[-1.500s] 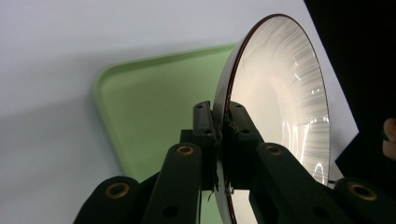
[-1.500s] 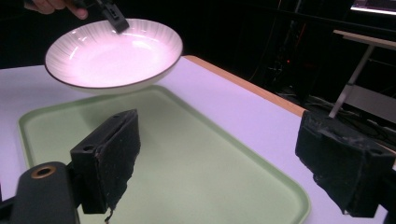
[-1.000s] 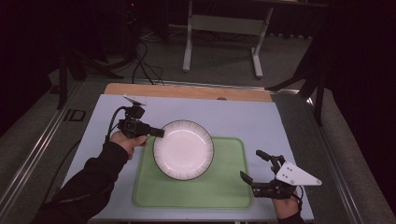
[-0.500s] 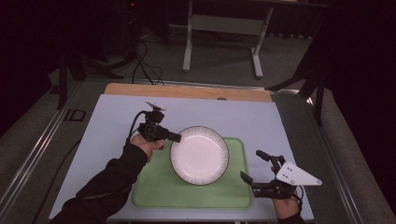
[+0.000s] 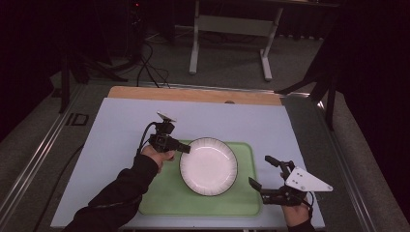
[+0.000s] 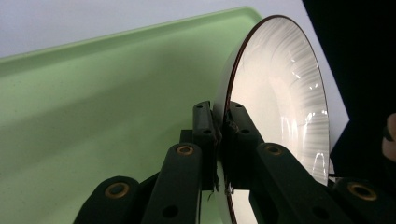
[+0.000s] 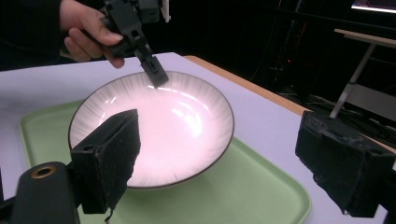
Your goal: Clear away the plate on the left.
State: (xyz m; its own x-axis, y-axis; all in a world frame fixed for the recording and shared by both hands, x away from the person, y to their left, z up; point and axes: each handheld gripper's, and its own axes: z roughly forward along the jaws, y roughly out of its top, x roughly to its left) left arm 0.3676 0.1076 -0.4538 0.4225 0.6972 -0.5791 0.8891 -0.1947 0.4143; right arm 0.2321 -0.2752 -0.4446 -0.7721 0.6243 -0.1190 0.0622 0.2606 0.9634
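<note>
A white plate with a dark rim (image 5: 208,166) hangs just above the green tray (image 5: 159,200), tilted. My left gripper (image 5: 185,148) is shut on the plate's left rim; in the left gripper view the jaws pinch the plate (image 6: 280,98) edge over the tray (image 6: 93,107). My right gripper (image 5: 263,173) stands open off the tray's right edge, nothing between its jaws. In the right gripper view the plate (image 7: 177,121) lies ahead with the left gripper (image 7: 156,77) on its far rim and the tray (image 7: 252,196) below.
The tray rests on a pale blue mat (image 5: 116,125) over a table with a wooden far edge (image 5: 193,94). Beyond the table stand a white frame (image 5: 229,29) and cables on the floor (image 5: 150,67).
My left gripper has carried the plate to the right, from the tray's left side to its middle. The right gripper has stayed where it was.
</note>
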